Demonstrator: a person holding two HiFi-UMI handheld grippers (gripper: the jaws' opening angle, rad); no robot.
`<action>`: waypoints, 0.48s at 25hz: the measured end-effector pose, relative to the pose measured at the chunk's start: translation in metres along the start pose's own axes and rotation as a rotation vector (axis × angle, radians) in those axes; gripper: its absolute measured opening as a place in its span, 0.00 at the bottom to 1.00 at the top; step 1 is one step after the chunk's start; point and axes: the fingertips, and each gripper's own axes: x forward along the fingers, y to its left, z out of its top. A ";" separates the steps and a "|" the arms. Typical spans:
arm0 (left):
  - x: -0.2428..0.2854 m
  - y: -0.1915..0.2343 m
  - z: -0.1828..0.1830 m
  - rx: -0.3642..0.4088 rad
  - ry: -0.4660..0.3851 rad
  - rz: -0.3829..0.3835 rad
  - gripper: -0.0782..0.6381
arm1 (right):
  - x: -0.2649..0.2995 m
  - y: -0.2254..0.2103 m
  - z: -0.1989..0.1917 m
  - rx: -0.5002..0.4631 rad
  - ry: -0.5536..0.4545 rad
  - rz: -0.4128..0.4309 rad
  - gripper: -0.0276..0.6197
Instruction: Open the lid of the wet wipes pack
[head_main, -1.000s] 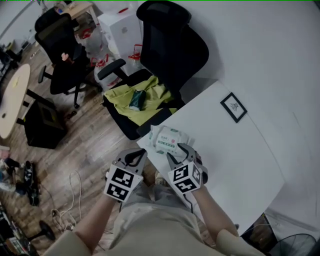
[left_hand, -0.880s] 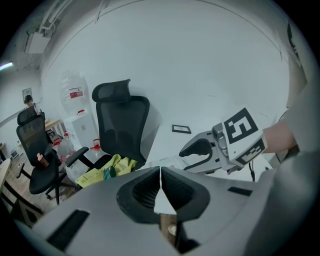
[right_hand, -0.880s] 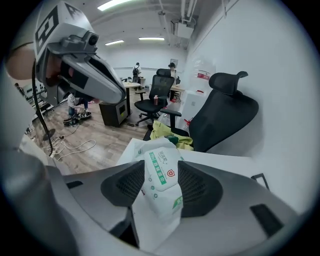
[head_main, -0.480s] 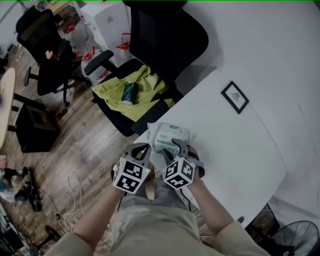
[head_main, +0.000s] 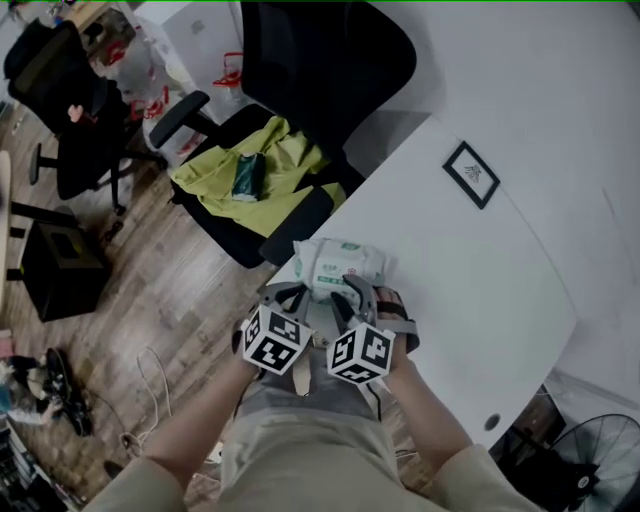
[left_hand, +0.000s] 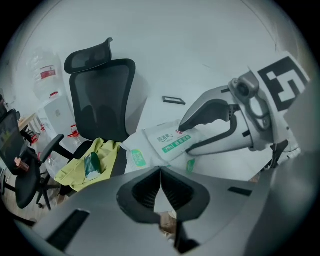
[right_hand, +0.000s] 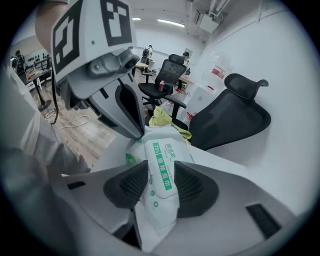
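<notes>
One wet wipes pack (head_main: 338, 265) lies at the near left corner of the white table (head_main: 480, 300). The right gripper (right_hand: 161, 172) is closing its jaws on the pack's sides. The left gripper (left_hand: 160, 171), just left of it, is closed and empty.

White wet wipes pack (head_main: 338, 262) with green label; white tabletop (head_main: 480, 290); black chair (head_main: 330, 60); yellow-green cloth (head_main: 288, 160).
</notes>
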 end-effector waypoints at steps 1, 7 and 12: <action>0.002 0.000 -0.001 0.007 0.002 -0.008 0.15 | -0.001 0.000 0.000 0.007 0.003 -0.002 0.30; 0.002 -0.001 0.000 0.039 0.000 -0.057 0.15 | 0.001 0.008 0.000 -0.123 0.052 -0.006 0.24; 0.002 -0.001 0.000 0.022 -0.018 -0.072 0.15 | 0.004 0.014 -0.002 -0.130 0.078 -0.015 0.20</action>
